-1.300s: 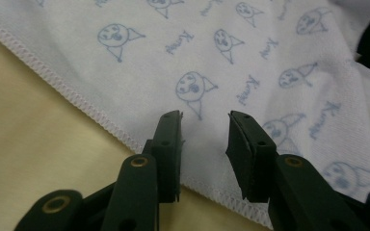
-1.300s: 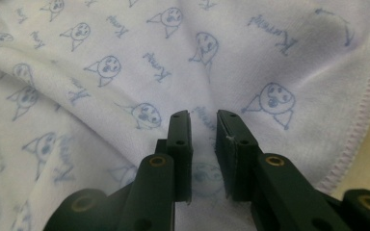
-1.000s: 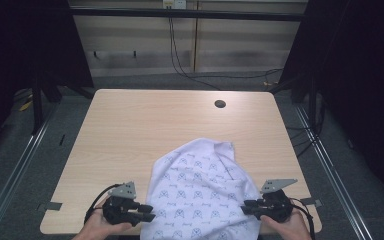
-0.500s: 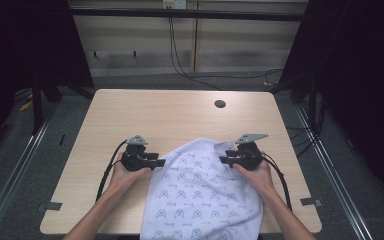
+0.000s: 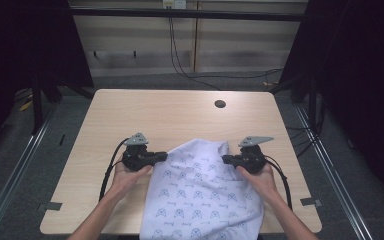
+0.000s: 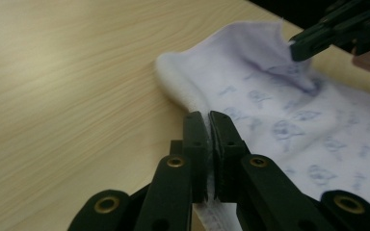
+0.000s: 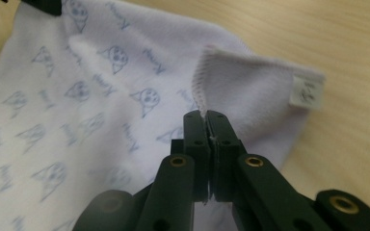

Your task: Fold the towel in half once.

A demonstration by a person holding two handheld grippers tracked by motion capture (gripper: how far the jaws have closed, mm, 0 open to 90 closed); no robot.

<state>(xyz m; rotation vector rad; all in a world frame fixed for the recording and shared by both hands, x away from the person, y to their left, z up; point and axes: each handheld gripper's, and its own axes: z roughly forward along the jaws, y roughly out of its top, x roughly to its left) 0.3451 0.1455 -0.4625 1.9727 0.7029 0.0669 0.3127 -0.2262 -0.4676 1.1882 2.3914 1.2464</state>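
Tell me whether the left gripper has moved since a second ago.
Yes. The left gripper, now shut on the cloth, went from the table's near edge toward its middle.

bare tabletop (image 5: 145, 115) ahead, cloth (image 5: 200, 200) covering near edge

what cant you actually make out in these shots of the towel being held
- Towel: its near end is cut off by the bottom edge of the high view.
- Label: its print is too small and blurred in the right gripper view.
- Hem inside the left claw and right claw: hidden by the shut jaws.
- Tabletop under the towel: covered.
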